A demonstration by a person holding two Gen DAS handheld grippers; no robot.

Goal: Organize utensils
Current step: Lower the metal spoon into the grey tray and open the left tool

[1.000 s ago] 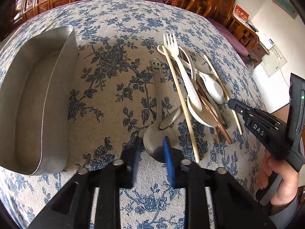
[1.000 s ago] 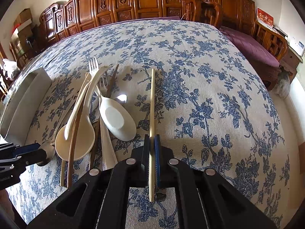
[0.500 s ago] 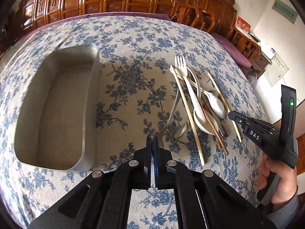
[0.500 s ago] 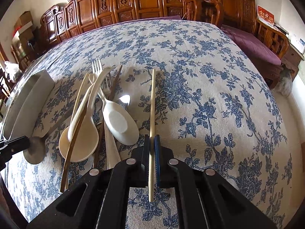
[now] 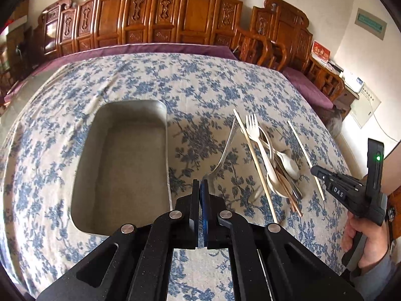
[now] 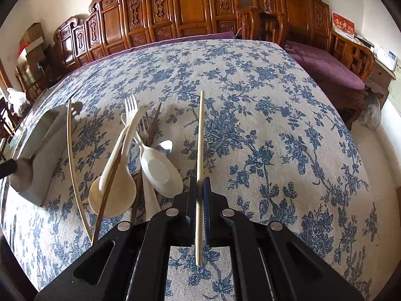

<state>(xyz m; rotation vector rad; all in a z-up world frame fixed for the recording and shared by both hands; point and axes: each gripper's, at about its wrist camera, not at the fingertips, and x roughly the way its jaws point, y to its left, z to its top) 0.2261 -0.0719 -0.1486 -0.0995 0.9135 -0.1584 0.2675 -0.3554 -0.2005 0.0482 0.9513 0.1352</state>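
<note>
Left tongs (image 5: 200, 185) are clamped on the steel spoon's bowl (image 5: 213, 175), lifted beside the empty rectangular metal tray (image 5: 120, 165), presumably its destination. Right tongs (image 6: 200, 188) pinch a pale wooden chopstick (image 6: 200, 135) over the floral-clothed table (image 6: 275, 125), likely next.

Tray (image 5: 120, 165) left of utensil pile (image 5: 275, 165) on tablecloth (image 5: 200, 82).

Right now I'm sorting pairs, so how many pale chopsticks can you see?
2. One chopstick is clamped in the right gripper, lying apart from the pile. The other chopstick lies on the tablecloth between pile and tray. More may hide inside the pile.
</note>
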